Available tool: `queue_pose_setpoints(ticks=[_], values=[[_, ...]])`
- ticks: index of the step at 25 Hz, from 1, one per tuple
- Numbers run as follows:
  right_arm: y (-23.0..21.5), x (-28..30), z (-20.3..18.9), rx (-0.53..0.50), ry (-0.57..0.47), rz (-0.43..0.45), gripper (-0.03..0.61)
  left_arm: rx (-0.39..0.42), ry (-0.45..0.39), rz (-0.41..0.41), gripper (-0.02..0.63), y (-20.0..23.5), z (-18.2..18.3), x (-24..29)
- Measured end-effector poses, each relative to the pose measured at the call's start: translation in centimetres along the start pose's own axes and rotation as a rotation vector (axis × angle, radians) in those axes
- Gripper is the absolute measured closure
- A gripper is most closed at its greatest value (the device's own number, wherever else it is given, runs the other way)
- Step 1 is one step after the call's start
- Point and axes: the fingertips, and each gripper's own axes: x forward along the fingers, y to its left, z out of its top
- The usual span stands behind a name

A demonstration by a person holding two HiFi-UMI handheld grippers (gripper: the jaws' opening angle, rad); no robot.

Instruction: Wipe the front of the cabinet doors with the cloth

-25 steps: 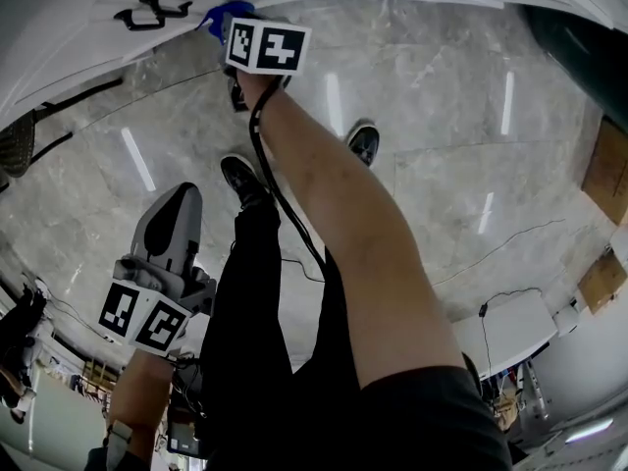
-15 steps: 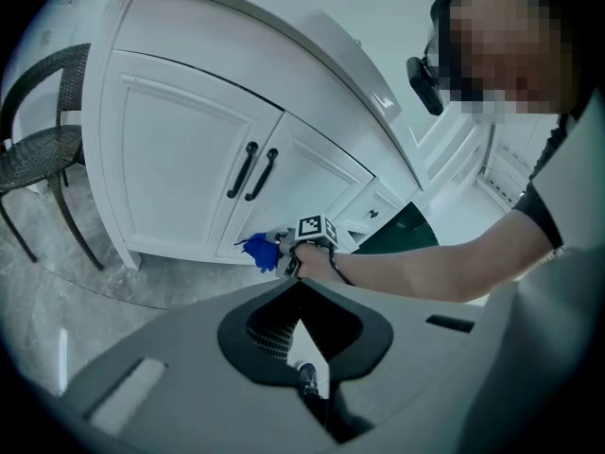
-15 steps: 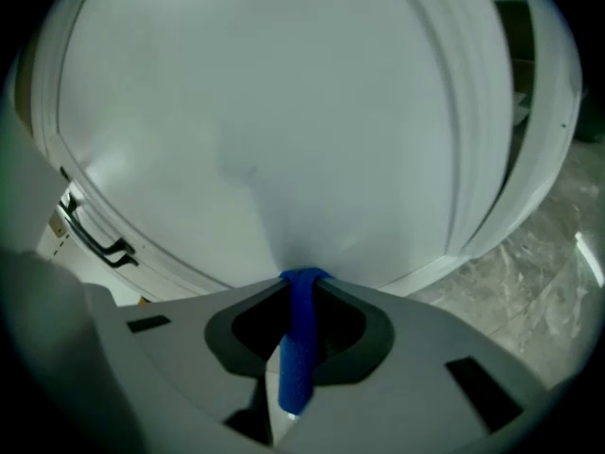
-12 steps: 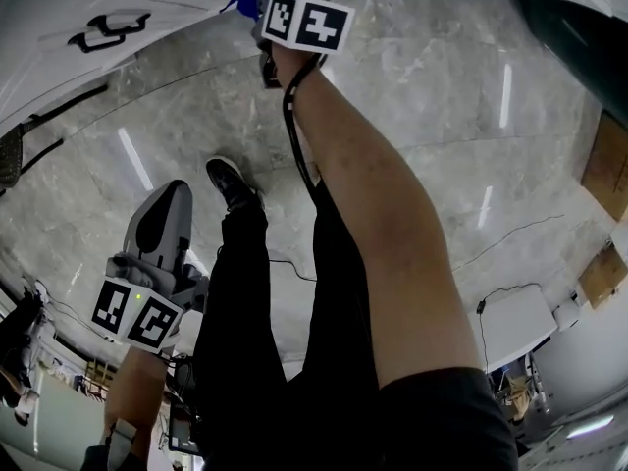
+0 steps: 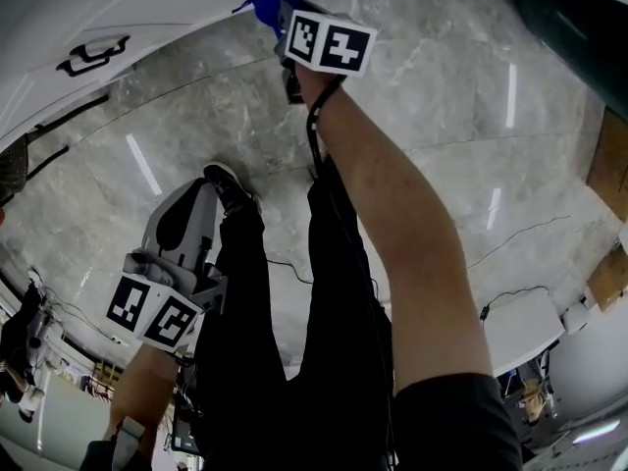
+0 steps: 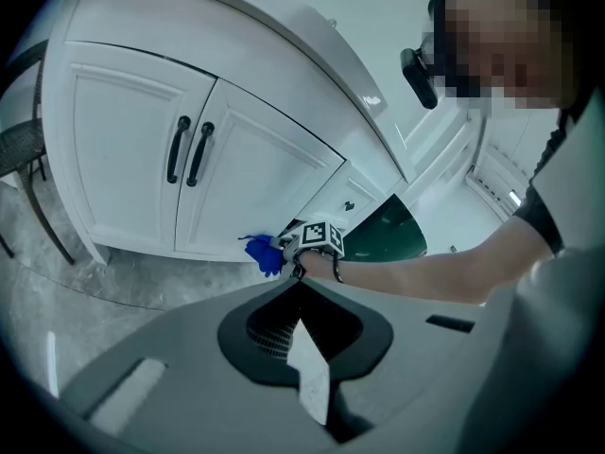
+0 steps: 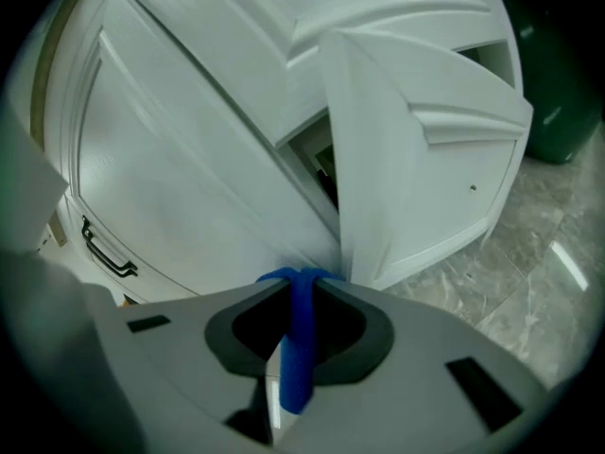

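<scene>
The blue cloth (image 5: pixel 267 8) is pressed against the lower front of a white cabinet door (image 5: pixel 147 18) at the top of the head view. My right gripper (image 5: pixel 292 23), under its marker cube, is shut on it. In the right gripper view the cloth (image 7: pixel 301 339) runs as a folded strip between the closed jaws of that gripper (image 7: pixel 301 282), touching the door panel (image 7: pixel 189 187) beside an ajar door (image 7: pixel 425 159). My left gripper (image 5: pixel 196 196) hangs low at the left, away from the cabinet. It (image 6: pixel 298 280) is shut and holds nothing. From there the cloth (image 6: pixel 263 252) shows on the cabinet base.
Two doors with black handles (image 6: pixel 189 149) stand left of the cloth. A dark green bin (image 5: pixel 579 37) stands to the right. A dark chair (image 6: pixel 24 149) is at the far left. The person's legs (image 5: pixel 294 292) and a shoe (image 5: pixel 231 180) stand on the grey marble floor (image 5: pixel 471 155).
My right gripper has slid the cloth to the right along the cabinet front. The left gripper has shifted slightly to the right and stays shut.
</scene>
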Motion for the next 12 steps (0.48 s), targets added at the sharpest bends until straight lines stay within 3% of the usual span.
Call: queue_pose_setpoints(ticks=[6,12], values=[[-0.4,-1.5,-3.3,0.041,0.034,-0.022,0.522,-0.011,-0.017,0.019,0.615,1.1,0.3,-1.1],[4.7,-4.1,-7.0,0.126,0.043,0.019,0.522,0.003,-0.049,0.059,0.615,3.9,1.9,-4.8]])
